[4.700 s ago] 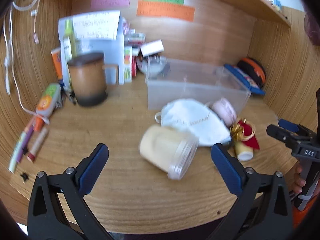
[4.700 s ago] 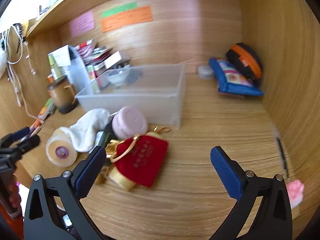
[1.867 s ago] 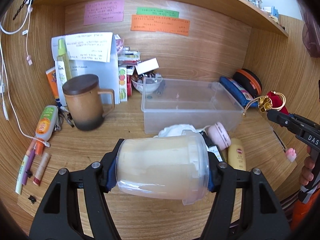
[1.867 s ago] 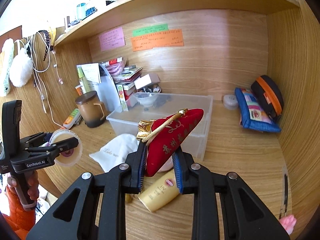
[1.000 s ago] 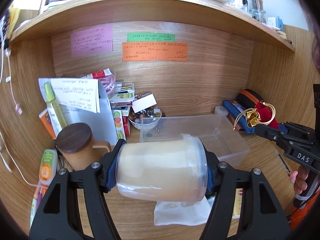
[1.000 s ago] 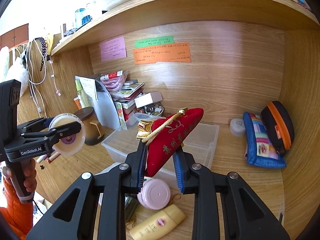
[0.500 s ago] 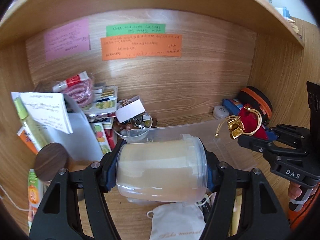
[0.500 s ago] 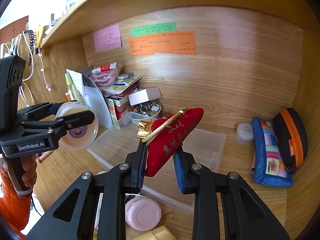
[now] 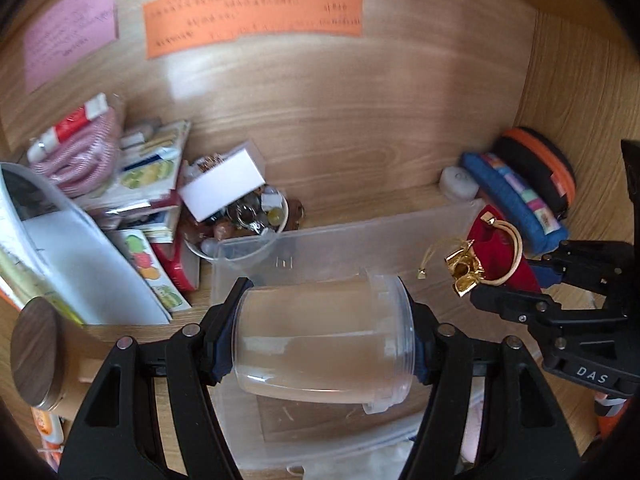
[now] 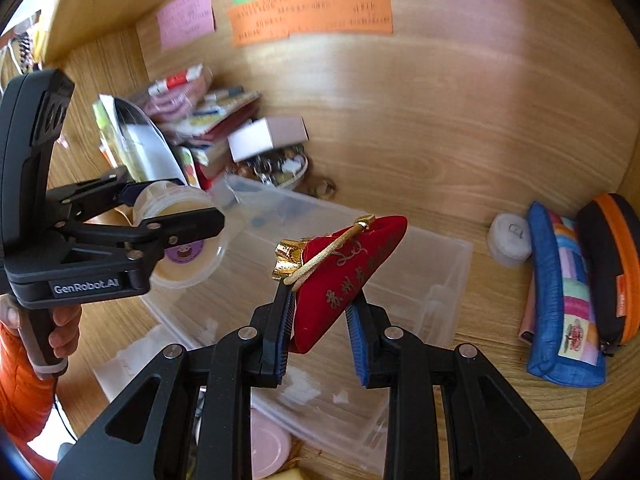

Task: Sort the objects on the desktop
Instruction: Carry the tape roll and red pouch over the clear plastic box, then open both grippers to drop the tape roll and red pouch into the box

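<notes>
My left gripper (image 9: 322, 346) is shut on a clear plastic jar (image 9: 320, 340) with a cream base, held on its side over the clear plastic bin (image 9: 352, 236). The jar also shows in the right wrist view (image 10: 180, 240). My right gripper (image 10: 320, 340) is shut on a red velvet pouch (image 10: 344, 276) with gold cord, held above the bin (image 10: 440, 280). The pouch shows in the left wrist view (image 9: 496, 252) at the bin's right end.
A bowl of trinkets (image 9: 248, 220), a white box (image 9: 220, 188) and stacked packets (image 9: 140, 176) stand behind the bin at left. A blue pouch (image 10: 564, 300), an orange-trimmed case (image 10: 612, 264) and a small white pot (image 10: 510, 240) lie at right. A pink lid (image 10: 268, 448) lies in front.
Both grippers have risen from the desk with their objects and moved forward, now hanging over the clear bin.
</notes>
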The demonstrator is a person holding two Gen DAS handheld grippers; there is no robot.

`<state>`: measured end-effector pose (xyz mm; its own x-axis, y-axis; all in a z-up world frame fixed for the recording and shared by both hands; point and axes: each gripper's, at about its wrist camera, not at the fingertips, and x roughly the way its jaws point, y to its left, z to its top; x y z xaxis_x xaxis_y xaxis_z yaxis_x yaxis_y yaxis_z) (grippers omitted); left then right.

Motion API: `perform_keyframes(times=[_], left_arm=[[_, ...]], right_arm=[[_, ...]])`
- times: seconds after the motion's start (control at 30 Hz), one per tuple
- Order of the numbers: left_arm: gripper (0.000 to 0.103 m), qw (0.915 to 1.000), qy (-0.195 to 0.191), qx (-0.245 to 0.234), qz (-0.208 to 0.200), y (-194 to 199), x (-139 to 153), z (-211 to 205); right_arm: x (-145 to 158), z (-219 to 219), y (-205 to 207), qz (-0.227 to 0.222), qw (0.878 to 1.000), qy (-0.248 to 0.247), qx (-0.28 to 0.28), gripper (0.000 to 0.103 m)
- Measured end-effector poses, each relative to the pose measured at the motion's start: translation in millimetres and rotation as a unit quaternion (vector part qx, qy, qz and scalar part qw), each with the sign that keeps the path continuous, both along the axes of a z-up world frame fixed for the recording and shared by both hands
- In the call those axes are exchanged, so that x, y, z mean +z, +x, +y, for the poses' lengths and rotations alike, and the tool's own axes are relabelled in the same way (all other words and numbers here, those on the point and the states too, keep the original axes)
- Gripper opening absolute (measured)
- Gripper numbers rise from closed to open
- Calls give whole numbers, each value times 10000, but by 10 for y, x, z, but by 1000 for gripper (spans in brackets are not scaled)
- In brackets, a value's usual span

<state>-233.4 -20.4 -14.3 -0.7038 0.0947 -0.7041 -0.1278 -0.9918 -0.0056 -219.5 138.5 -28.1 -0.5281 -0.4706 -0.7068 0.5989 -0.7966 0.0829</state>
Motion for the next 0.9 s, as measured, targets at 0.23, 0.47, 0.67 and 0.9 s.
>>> perform_keyframes(times=[0.23, 0.47, 0.67, 0.9], left_arm=[[66, 9990, -224, -120, -359, -167, -229, 81], [66, 9977, -199, -252, -591, -219, -330, 102], [66, 9961, -244, -285, -804, -256, -423, 105], [66, 9963, -287, -302, -758, -220, -395, 110]], right_arm=[[-189, -168, -120, -371, 9982, 411, 244, 24], [-331, -303, -166, -482, 9947, 817, 397, 25], [-482, -373, -176, -610, 9907, 1123, 461, 25], [-548, -379, -115, -636, 9912, 1104, 358, 25]])
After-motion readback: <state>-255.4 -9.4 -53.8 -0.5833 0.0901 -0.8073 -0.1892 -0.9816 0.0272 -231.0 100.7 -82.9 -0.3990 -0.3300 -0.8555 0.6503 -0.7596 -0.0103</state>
